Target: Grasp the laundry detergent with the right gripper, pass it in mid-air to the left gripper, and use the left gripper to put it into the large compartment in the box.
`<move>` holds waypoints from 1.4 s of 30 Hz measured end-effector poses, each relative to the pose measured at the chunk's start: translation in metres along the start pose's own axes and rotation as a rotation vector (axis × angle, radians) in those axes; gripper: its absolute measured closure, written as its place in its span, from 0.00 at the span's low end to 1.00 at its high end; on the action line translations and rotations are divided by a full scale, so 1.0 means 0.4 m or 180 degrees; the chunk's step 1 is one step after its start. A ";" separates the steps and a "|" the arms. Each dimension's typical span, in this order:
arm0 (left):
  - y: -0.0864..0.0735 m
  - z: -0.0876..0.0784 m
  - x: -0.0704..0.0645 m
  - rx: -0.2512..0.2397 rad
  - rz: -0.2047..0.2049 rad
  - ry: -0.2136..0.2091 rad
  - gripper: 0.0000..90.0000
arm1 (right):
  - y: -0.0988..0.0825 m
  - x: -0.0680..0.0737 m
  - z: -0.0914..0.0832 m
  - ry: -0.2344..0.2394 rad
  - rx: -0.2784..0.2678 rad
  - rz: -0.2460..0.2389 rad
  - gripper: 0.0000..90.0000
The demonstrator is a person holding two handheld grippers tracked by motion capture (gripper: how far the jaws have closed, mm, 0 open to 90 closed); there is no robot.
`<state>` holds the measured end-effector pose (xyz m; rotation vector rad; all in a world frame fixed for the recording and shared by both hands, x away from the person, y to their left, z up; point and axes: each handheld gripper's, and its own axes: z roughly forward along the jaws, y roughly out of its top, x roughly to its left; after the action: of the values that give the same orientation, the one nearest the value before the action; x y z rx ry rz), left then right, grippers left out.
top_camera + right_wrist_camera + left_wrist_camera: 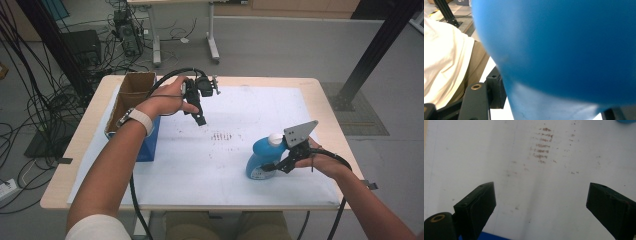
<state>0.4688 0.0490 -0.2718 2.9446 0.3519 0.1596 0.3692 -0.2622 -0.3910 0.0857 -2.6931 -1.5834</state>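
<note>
A blue plastic bottle (260, 157) with a white cap (275, 139) stands on the white sheet at the table's right front. My right gripper (277, 166) comes at it from the right, its jaws set against the bottle's lower body. In the right gripper view the blue bottle (561, 50) sits between the jaws of the right gripper (552, 100), with the left pad against its side. My left gripper (200, 117) hangs above the sheet left of centre, pointing down. In its own view the left gripper (541, 202) is open with nothing between the jaws.
A cardboard box (131, 95) with a blue front (150, 145) stands at the table's left side. Brown smudge marks (221, 136) stain the white sheet (260, 110) mid-table, and the smudge marks (542, 145) lie ahead of the left jaws. Cables and table legs lie on the floor beyond.
</note>
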 end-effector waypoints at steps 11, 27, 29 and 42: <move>0.001 0.000 0.001 0.0017 0.0016 -0.0003 0.10 | -0.003 0.000 0.002 -0.0024 -0.0010 -0.0012 0.46; 0.002 0.001 0.000 0.0007 0.0014 -0.0002 0.11 | -0.008 0.001 0.003 -0.0037 -0.0057 0.0002 0.47; 0.002 0.000 0.001 0.0016 0.0027 0.0001 0.11 | -0.008 0.001 0.003 -0.0030 -0.0062 0.0001 0.47; 0.001 0.000 0.000 0.0012 0.0028 0.0006 0.11 | -0.007 0.002 0.003 -0.0034 -0.0047 0.0005 0.47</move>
<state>0.4689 0.0487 -0.2716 2.9502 0.3399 0.1632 0.3686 -0.2628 -0.3940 0.0752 -2.6885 -1.6078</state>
